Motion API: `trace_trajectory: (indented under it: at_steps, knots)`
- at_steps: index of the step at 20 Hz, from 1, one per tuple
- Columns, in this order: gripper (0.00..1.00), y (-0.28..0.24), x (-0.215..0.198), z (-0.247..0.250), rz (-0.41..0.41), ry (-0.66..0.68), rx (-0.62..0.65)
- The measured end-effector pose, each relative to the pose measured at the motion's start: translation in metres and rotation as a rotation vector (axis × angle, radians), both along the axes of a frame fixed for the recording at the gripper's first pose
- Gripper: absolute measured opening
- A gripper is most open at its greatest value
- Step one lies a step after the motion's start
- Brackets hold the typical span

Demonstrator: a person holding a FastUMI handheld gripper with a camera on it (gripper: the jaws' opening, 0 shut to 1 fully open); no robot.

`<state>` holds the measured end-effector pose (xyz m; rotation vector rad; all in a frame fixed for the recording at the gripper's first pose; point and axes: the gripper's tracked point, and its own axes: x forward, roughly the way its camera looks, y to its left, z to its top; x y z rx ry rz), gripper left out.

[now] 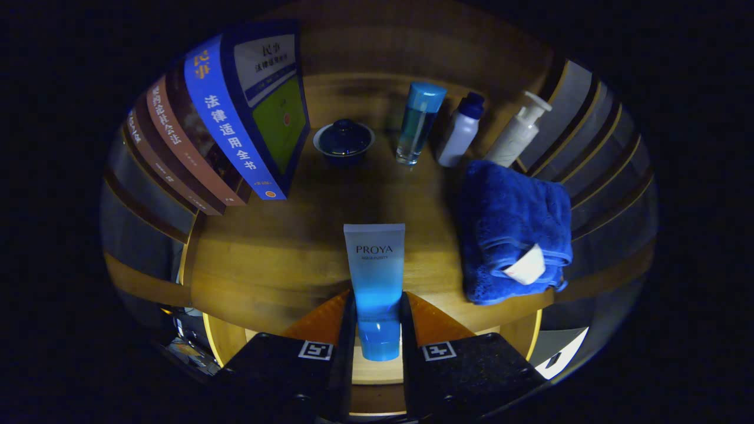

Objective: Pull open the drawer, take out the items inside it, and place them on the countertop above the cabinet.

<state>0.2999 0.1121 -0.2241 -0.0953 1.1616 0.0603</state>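
Hand-held gripper (377,321) pinches smooth tapered tube (375,277) over wooden countertop (283,235).

Books (235,129) stand upper left; a lidded bowl (344,139) and three bottles (465,131) line the top; a folded blue towel (513,232) lies at right.

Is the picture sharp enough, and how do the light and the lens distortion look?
Gripper view: dim warm light, but sharp on the tube clamped in the hand-held gripper; the tube throws a dark shadow along the countertop; the fisheye bends the books and the slats beside the towel.
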Motion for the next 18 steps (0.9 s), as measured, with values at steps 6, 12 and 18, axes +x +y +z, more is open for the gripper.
trace_trajectory:
  at_steps: [6, 12, 18]
  knots:
    - [0.4, 0.006, 0.011, -0.011, 0.038, 0.013, 0.01]
    - [0.84, 0.022, 0.012, -0.003, 0.087, -0.031, 0.06]
    - [1.0, 0.021, -0.002, 0.022, 0.043, -0.178, 0.103]
